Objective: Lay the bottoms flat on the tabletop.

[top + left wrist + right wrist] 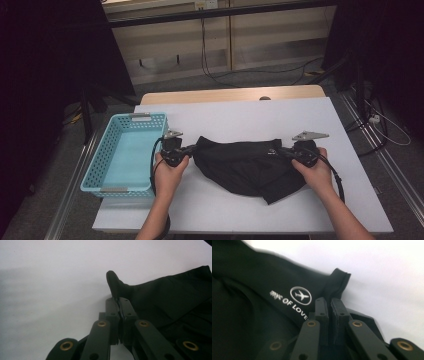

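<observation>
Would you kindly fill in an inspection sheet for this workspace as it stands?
Surface: white table top, wooden edge at the far side.
Job's things: black garment lying crumpled mid-table, white plane logo near one corner.
Clutter: turquoise basket at the left edge, nothing inside.
Grippers: left gripper and right gripper each shut on a garment corner.
Cables: one trails from each gripper; more on the floor beyond.
Surroundings: dark curtains, pale wall panels.
</observation>
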{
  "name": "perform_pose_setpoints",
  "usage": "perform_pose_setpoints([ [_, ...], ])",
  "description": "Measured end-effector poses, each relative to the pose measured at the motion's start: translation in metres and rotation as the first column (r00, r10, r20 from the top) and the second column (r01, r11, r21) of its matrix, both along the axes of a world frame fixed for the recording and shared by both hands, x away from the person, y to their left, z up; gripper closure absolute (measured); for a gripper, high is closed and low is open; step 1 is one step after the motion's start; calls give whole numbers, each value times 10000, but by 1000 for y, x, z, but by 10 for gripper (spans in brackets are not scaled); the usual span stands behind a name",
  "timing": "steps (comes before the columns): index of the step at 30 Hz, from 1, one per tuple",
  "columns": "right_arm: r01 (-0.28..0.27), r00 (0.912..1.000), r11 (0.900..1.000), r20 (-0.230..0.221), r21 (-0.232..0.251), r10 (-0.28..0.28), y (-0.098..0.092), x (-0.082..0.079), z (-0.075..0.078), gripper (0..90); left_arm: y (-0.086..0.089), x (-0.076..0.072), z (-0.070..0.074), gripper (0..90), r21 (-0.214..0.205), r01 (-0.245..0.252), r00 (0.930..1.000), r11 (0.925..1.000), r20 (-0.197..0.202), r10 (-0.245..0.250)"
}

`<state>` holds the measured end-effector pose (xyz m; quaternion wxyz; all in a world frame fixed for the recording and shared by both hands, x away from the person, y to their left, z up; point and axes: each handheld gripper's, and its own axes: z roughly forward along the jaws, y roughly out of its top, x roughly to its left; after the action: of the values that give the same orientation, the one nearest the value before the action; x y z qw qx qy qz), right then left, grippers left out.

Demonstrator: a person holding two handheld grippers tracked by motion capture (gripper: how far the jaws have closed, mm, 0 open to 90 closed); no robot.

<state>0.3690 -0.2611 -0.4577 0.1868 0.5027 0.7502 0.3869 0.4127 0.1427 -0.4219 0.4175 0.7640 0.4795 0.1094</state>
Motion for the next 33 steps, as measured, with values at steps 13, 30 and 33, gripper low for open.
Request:
perform_pose_setpoints([
  [13, 437, 9812, 9946, 1835, 940, -605, -20, -18, 35, 854, -2, 1, 11, 873, -336, 147, 9987, 9993, 489, -130],
  [30, 251, 9758, 9948, 2139, 988, -458, -22, -28, 44, 854, -1, -6, 33, 873, -798, 363, 9962, 9961, 825, -297],
  [33, 226, 9742, 9952, 2215, 950, -433, -20, -30, 47, 853, 1, -7, 35, 873, -913, 359, 9957, 9952, 881, -279],
])
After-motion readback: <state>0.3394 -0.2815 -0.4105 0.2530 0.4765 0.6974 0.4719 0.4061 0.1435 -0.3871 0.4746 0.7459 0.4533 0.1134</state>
